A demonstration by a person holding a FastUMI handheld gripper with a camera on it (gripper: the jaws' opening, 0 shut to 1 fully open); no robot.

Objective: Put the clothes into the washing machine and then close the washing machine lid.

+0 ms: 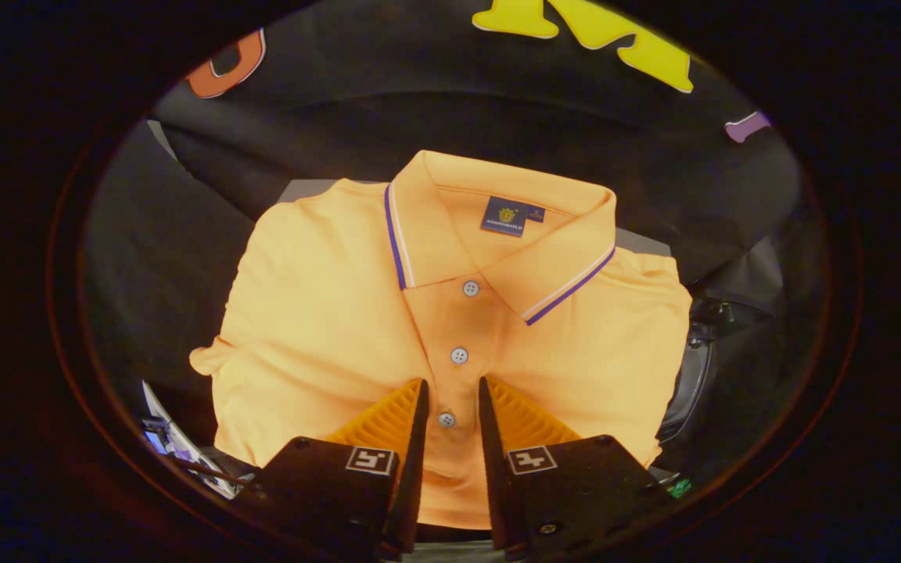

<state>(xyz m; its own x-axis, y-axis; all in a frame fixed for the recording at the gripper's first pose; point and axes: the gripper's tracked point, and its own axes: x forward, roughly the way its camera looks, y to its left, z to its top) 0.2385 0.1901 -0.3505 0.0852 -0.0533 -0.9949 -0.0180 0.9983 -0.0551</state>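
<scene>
The one camera rides on the tool and looks forward along its two fingers, tilted down from close above a folded orange polo shirt, the booth's black cloth wall beyond.

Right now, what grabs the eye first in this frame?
The folded orange polo shirt, lying flat with its collar on the far side and its button placket running straight toward the camera. The gripper comes next: its fingers are a little apart over the shirt's near end, with the lowest button in the gap between them, not pressing on the cloth as far as I can tell.
</scene>
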